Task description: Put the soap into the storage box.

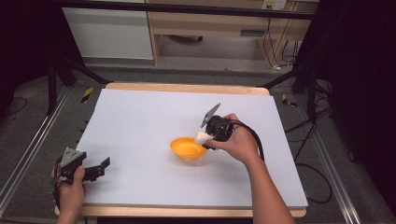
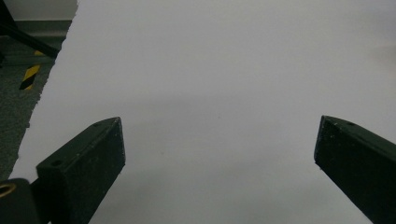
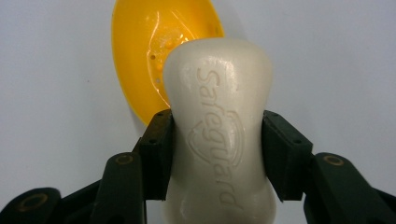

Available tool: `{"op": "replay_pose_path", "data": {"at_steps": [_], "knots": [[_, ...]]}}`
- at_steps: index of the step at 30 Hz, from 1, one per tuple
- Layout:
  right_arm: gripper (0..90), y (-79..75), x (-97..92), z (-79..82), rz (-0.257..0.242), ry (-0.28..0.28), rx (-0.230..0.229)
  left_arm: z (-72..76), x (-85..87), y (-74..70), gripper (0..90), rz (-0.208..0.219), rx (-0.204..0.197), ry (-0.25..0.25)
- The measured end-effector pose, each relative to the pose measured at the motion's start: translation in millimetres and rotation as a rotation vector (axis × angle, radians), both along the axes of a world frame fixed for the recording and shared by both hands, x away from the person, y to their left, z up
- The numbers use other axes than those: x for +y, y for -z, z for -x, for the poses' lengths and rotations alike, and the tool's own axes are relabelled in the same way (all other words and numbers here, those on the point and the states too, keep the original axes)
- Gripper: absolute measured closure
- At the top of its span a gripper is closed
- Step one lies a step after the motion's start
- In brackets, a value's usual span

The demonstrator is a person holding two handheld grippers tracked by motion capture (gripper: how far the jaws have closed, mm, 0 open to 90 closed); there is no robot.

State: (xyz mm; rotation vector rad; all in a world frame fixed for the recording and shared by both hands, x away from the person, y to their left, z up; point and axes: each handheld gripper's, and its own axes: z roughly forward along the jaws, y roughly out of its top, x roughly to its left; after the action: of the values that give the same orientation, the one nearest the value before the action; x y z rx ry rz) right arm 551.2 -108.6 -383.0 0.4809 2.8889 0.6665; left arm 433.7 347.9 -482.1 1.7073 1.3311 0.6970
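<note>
High view first: my right gripper (image 1: 208, 138) is clamped on a pale cream bar of soap (image 1: 201, 136) and sits right at the near-right rim of the little orange plastic soap dish with drain holes (image 1: 187, 148), which stands about mid-table on the white sheet-covered table (image 1: 140, 121). The bar looks to be above the rim, not in the dish yet. The dish is light and nothing pins it, so if I come in low and clip the rim it could skate off or tip.

Left gripper view: my left gripper (image 2: 219, 154) has its jaws spread wide with nothing between them, just bare white sheet. In the high view it's parked at the near-left corner (image 1: 95, 169), well apart from the dish. So it's no help steadying anything, and if the dish slides I've got no backstop.

Right gripper view: the two black pads pinch the soap bar (image 3: 219, 135) at its narrowed waist, embossed lettering facing the camera, the orange dish (image 3: 149, 51) behind it. My worry is that soap is slick and the sides are curved, so the bar could squirt out of the grip. And if I let go too high, I reckon it bounces off the sloped wall and lands on the sheet.
</note>
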Motion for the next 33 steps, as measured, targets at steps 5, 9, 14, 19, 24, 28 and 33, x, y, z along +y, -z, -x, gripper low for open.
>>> {"op": "replay_pose_path", "data": {"at_steps": [5,9,14,19,24,28,33], "knots": [[49.5,0.0,6.7,-1.0,0.007,-0.014,0.002,-0.5,-0.7,0.1,1.4,-0.001,0.006,0.000],[49.5,-1.7,9.9,-1.9,0.011,-0.022,0.005,-0.5,-0.8,0.1,1.4,-0.003,0.006,0.000],[49.5,-2.8,16.3,-2.3,0.008,-0.032,0.007,-0.5,-1.3,0.1,1.4,-0.006,0.007,0.000],[49.5,-5.3,26.5,-1.8,0.020,-0.053,0.002,-0.3,-1.2,0.1,1.5,-0.003,0.004,-0.001],[49.5,-5.0,35.8,-2.3,0.020,-0.072,0.003,-0.1,-0.8,0.1,1.5,-0.002,0.002,0.001],[49.5,-1.4,43.0,-2.4,0.023,-0.089,0.005,-0.2,-1.0,0.1,1.5,-0.004,0.002,0.001],[49.5,2.4,50.1,-2.3,0.030,-0.111,0.001,0.0,-0.6,0.0,1.5,-0.002,0.000,0.001]]}}
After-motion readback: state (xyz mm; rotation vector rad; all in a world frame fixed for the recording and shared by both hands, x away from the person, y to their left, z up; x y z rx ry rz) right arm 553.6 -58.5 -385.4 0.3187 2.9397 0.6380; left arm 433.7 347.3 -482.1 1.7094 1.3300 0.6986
